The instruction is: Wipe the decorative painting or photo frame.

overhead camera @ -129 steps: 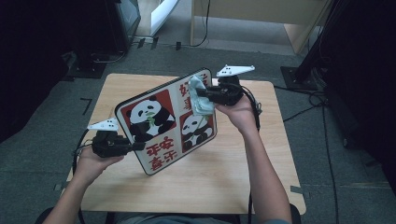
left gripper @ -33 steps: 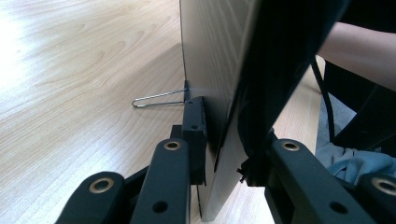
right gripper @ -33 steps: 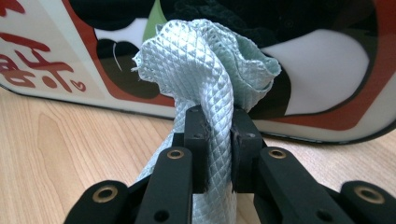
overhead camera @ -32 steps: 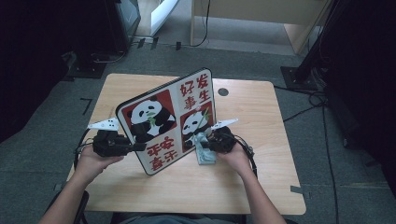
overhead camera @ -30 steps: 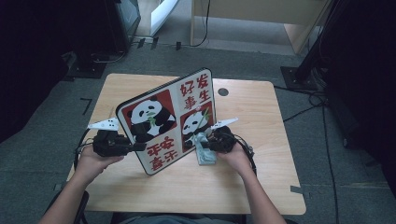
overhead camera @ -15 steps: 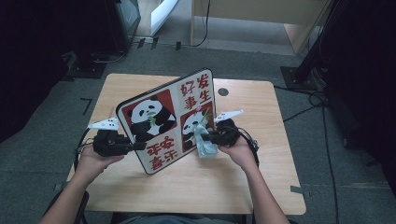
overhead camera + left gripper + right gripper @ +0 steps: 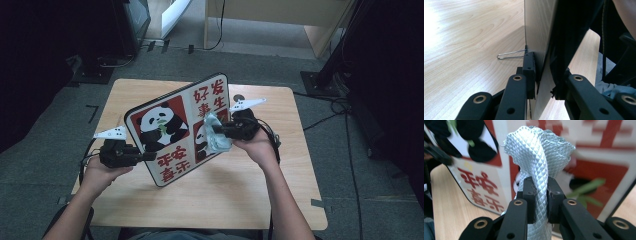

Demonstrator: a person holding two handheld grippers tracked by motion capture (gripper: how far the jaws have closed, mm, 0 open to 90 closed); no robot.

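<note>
High view: a person sits at a light wooden bench and holds a claw in each hand. Between the hands stands a big flat board with red squares, black-and-white pandas and red writing. The board is tilted, with its low corner near the bench top and its high corner farther from the person.

The left claw is at the board's lower left edge. It is squeezed tight on that edge. The left hand holds the claw from behind, and a black cable loops beside it.

The right claw is at the front of the board, near its right side. It pinches a pale blue-green cloth with a diamond pattern. The cloth is bunched up and sits against the board's picture side, over the small panda square. The right hand is just right of the board.

In the left gripper view, the left claw has one jaw on each side of the thin board, which is seen edge-on. A thin bent wire sticks out from the board's back, above the bench.

In the right gripper view, the right claw is shut tight on the cloth. The cloth twists up between the two jaws and opens out above them. The board is close behind it, blurry, with red writing and a bit of green.
</note>
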